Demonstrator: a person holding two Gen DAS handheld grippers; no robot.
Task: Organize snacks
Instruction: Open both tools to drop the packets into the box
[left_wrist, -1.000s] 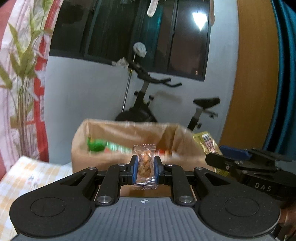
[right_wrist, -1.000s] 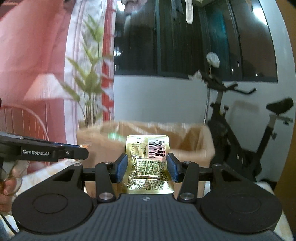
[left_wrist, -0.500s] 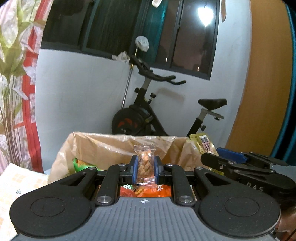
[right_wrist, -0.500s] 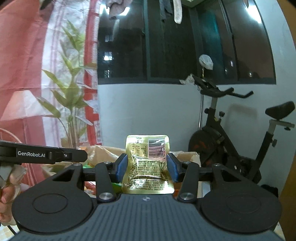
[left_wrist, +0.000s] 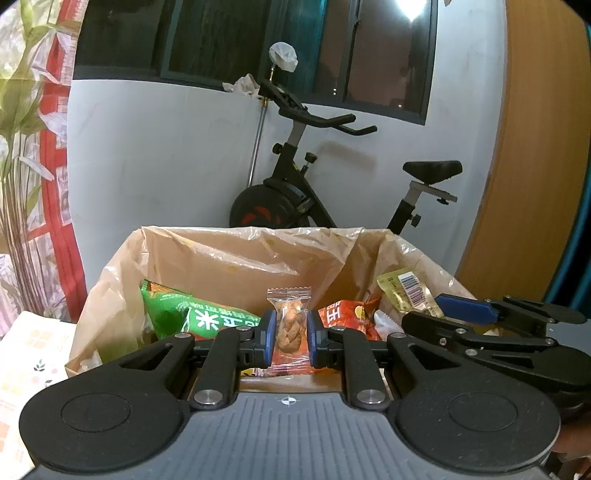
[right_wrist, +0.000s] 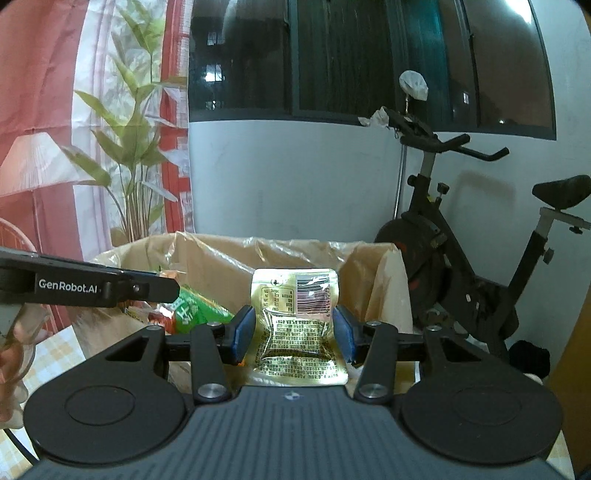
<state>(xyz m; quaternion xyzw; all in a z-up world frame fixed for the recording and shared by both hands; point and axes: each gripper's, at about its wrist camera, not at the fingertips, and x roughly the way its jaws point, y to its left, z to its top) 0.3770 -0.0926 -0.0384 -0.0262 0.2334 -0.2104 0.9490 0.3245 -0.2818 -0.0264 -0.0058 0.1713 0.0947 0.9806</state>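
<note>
Two snack packets are held over the open cardboard box (left_wrist: 258, 266), one in each gripper, so that each can drop straight in among the packets already there. The left gripper (left_wrist: 290, 334) is clamped on a small clear packet (left_wrist: 289, 325) holding a twisted biscuit, pinched at its middle and upright. The right gripper (right_wrist: 293, 332) is clamped on a gold foil pouch (right_wrist: 297, 325) by its side edges, barcode face toward the camera. The box, lined with a thin plastic bag (right_wrist: 295, 251), sits directly ahead of and below both grippers; a green bag (left_wrist: 184, 314) lies inside to the left of the left gripper, a red bag (left_wrist: 343, 314) just right of it. The box rests on a checked cloth (left_wrist: 29, 343). Beyond it stand a grey wall, dark windows, an exercise bike (left_wrist: 295, 184) and a leaf-patterned curtain (right_wrist: 122, 129).
</note>
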